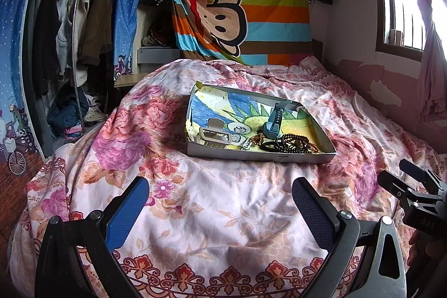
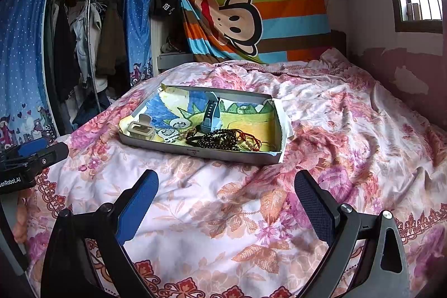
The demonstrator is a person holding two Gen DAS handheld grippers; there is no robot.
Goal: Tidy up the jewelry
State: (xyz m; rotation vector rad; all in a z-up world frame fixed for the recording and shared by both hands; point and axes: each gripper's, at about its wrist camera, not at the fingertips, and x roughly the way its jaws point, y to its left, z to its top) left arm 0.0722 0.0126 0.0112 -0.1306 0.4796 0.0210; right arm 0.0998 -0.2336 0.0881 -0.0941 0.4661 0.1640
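Left gripper point(image 1: 220, 200): spread wide, empty, above the bedspread's point(image 1: 223, 214) near edge.
Right gripper point(image 2: 226, 194): likewise wide apart, gripping nothing.
Tray point(image 2: 201, 154): mid-bed, well apart from both grippers.
Hair clip point(image 2: 141, 129): tray's near-left corner.
Watch point(image 2: 209, 113): upright, mid-tray.
Bead necklaces point(image 2: 223, 140): heaped along the tray's near edge.

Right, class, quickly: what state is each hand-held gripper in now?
Left hand-held gripper: open, holding nothing, above the quilt.
Right hand-held gripper: open, holding nothing, short of the tray.
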